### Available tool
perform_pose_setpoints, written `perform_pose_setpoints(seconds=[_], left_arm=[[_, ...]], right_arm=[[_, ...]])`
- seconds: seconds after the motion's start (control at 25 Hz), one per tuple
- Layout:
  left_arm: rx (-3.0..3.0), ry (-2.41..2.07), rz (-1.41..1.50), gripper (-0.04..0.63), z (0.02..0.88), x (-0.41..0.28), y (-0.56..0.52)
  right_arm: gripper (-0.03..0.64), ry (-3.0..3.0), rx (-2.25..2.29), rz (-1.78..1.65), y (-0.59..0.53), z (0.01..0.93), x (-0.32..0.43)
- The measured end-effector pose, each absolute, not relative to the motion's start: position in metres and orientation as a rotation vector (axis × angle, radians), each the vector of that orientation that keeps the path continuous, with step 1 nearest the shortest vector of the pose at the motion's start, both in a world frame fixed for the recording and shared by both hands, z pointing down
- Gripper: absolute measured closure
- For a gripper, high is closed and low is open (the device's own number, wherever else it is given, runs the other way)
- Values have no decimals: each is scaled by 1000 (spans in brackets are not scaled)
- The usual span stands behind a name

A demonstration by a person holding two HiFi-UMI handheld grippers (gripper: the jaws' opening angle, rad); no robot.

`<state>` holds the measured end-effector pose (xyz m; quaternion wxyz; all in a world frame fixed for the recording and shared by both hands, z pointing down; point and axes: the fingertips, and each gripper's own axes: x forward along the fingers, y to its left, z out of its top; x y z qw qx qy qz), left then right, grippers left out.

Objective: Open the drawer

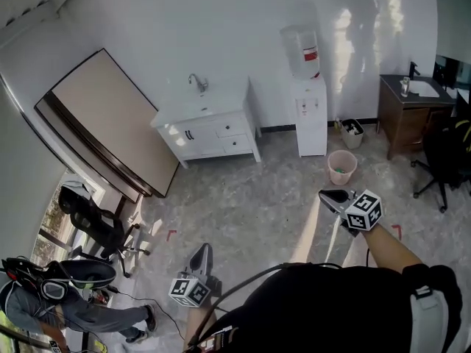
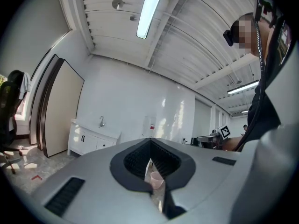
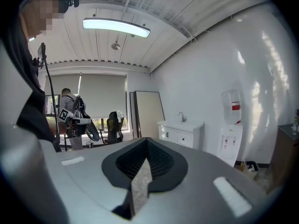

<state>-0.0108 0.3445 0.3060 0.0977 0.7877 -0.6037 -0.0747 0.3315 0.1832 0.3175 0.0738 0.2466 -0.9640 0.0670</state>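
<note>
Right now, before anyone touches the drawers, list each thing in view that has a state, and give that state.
left gripper, shut, empty.
right gripper, shut, empty.
cabinet drawers, both shut, flush with the front.
cabinet doors, shut.
pink bin, upright, uncovered.
water bottle, mounted on the dispenser.

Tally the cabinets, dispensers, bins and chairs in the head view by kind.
Sink cabinets: 2, white cabinet, brown cabinet
Water dispenser: 1
Bins: 2, pink bin, smaller bin
Office chairs: 2, left chair, right chair
Total: 7
</note>
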Motion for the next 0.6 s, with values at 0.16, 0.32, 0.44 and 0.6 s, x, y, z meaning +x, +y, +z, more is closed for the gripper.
perform_pose_setpoints(seconds=[0.16, 0.32, 0.44, 0.6], left_arm=[[2316, -1752, -251, 595, 307, 17, 311], [2305, -1764, -195, 595, 320, 11, 288], [2314, -1756, -186, 595, 329, -5, 269], [2359, -1700, -197, 595, 334, -39, 236]], right_arm=[[620, -2891, 746, 236, 143, 326, 350], [620, -2883, 742, 259, 123, 343, 350], [620, -2860, 777, 287, 108, 356, 343], [620, -2836, 826, 256, 89, 353, 311]])
